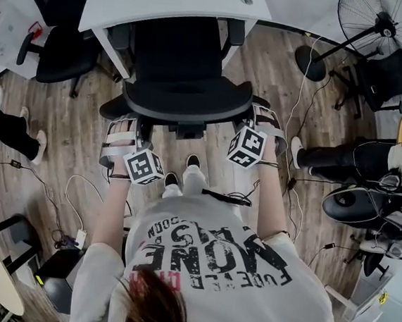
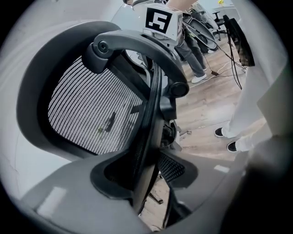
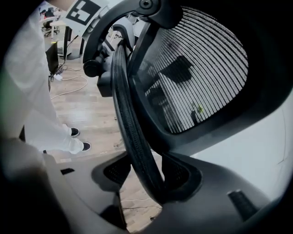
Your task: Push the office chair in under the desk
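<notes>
The black mesh office chair (image 1: 180,84) stands facing the white desk (image 1: 167,1), its seat partly under the desk edge. My left gripper (image 1: 122,131) is at the left edge of the backrest and my right gripper (image 1: 266,128) at the right edge. In the left gripper view the backrest rim (image 2: 149,137) runs between the jaws, and the left gripper (image 2: 147,183) is shut on it. The right gripper view shows the same: the right gripper (image 3: 153,180) is shut on the backrest rim (image 3: 130,119), with the mesh (image 3: 192,68) beyond.
A second black chair (image 1: 56,44) stands at the desk's left end. A floor fan (image 1: 380,29) is at the back right, and a seated person's legs (image 1: 335,159) are at the right. Cables (image 1: 299,95) trail over the wood floor. Another person's leg (image 1: 6,131) is at the left.
</notes>
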A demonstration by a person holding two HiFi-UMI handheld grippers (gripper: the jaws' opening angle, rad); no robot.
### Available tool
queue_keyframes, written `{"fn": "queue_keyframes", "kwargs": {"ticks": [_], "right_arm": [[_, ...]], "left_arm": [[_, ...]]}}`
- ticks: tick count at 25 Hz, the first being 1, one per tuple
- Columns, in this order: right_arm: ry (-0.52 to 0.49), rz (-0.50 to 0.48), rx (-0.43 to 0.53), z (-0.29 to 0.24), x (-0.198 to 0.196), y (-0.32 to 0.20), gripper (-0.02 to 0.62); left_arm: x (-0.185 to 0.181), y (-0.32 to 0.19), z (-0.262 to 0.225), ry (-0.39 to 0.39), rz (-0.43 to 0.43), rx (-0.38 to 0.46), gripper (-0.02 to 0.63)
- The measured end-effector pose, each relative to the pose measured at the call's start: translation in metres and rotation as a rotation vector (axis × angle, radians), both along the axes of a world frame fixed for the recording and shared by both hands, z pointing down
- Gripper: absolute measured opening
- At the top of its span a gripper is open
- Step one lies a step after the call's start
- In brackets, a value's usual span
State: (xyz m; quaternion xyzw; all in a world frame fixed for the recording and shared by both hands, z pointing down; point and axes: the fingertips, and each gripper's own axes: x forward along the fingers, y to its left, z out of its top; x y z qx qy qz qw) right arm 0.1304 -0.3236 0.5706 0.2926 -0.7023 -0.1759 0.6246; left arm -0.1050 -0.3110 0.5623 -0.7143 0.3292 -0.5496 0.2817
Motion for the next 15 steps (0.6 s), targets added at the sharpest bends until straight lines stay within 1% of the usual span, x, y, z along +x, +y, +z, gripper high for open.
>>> {"fn": "queue_keyframes", "kwargs": {"ticks": [3, 8, 11, 15], "right_arm": [[-0.001, -0.014, 0.0, 0.001, 0.007, -0.001, 0.196], [0.011, -0.039, 0.039, 0.002, 0.014, 0.006, 0.196], [0.024, -0.083, 0.04, 0.001, 0.013, 0.01, 0.195], [-0.005, -0.135, 0.031, -0.001, 0.006, 0.022, 0.192]], "left_arm": [[0.007, 0.003, 0.001, 0.002, -0.009, -0.005, 0.186], [0.016, 0.015, 0.003, 0.009, 0.008, -0.061, 0.172], [0.015, 0.016, 0.004, 0.011, 0.008, -0.098, 0.167], [0.009, 0.025, 0.004, 0.01, 0.001, -0.127, 0.164]]}}
